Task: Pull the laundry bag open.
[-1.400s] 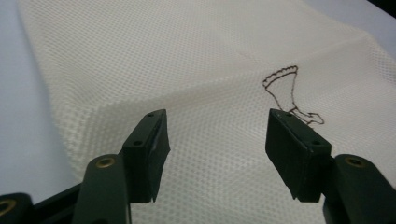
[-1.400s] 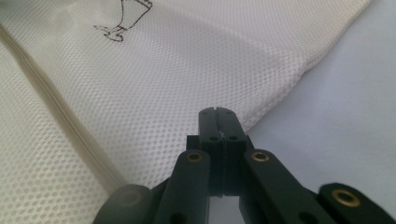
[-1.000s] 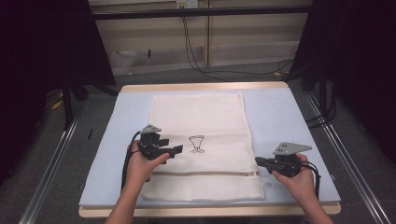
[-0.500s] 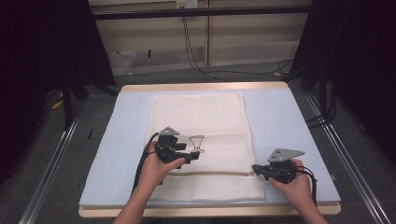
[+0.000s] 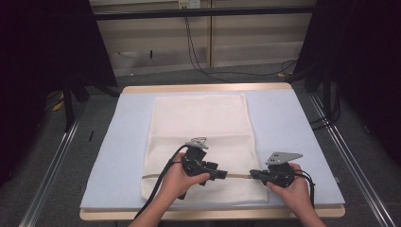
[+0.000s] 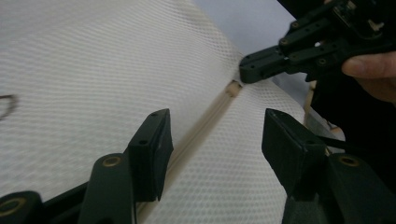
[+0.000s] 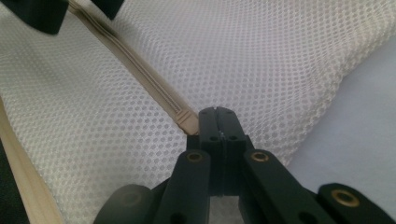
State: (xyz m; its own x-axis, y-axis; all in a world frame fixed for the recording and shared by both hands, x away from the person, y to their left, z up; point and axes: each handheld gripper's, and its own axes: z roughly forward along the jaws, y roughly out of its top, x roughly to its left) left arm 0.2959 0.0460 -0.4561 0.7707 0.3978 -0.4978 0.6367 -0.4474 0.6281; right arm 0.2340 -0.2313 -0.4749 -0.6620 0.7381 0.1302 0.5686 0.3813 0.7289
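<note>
Blue-padded table [image 5: 118,156] carried a mesh bag [image 5: 198,123] at frame centre. My right gripper [image 5: 254,174] was pinched on the zip's [image 5: 236,175] end; my left gripper [image 5: 222,174], jaws spread and just closing, straddled it. Next, I judged: grip the slider.

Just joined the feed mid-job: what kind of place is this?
Probably a lab recording bench, not a home: a padded table framed by dark curtains, loose cables on the floor, and a mesh laundry bag laid out.
</note>
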